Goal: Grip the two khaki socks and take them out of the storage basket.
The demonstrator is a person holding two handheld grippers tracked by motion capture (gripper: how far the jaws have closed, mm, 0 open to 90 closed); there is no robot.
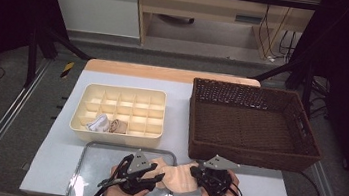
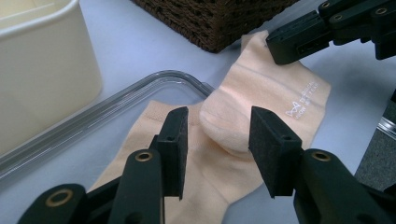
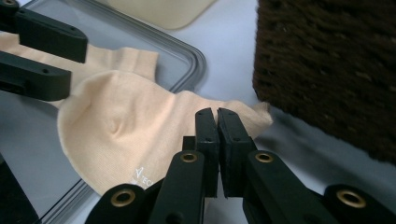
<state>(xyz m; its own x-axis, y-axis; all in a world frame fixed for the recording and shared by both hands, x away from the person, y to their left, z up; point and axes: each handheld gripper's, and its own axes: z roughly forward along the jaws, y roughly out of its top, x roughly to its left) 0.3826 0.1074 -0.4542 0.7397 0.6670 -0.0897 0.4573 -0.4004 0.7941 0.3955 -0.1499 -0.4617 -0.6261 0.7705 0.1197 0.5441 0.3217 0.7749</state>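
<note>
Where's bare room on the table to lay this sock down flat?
The tray's left half is bare. White tabletop lies free left of the tray, and right of the right gripper, below the wicker basket. It is crowded around the sock, between the left gripper and the right one, and just below the divided box.

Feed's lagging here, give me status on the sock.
Right hand-held gripper shut on peach sock edge. Left hand-held gripper open, jaws straddling the sock's heel. Sock half over clear tray rim. Wicker basket close, not blocking.
</note>
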